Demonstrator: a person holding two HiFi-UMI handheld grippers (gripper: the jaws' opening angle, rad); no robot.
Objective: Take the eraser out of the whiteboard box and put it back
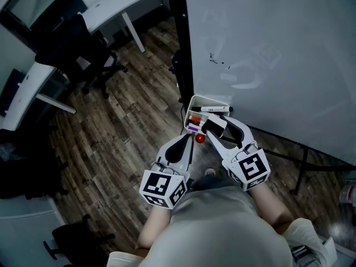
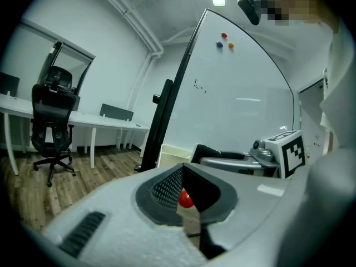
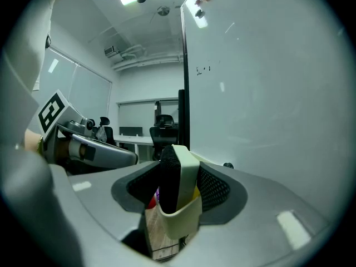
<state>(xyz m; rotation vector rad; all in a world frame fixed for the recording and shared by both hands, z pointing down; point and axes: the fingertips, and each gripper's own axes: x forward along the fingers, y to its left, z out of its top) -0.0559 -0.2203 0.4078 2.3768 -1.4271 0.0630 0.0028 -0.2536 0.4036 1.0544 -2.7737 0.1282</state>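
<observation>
The cream whiteboard box hangs at the foot of the whiteboard. My right gripper is at the box's near edge, shut on the eraser. In the right gripper view the eraser stands upright between the pads of the right gripper, black felt to the left, cream back to the right, its lower end behind the box's wall. My left gripper hovers just left of the box, jaws together and nothing held. A red ball shows past the left gripper.
Markers lie in the box, and a red ball shows below it. The board's black post rises left of the box. An office chair and white desks stand on the wooden floor at the left.
</observation>
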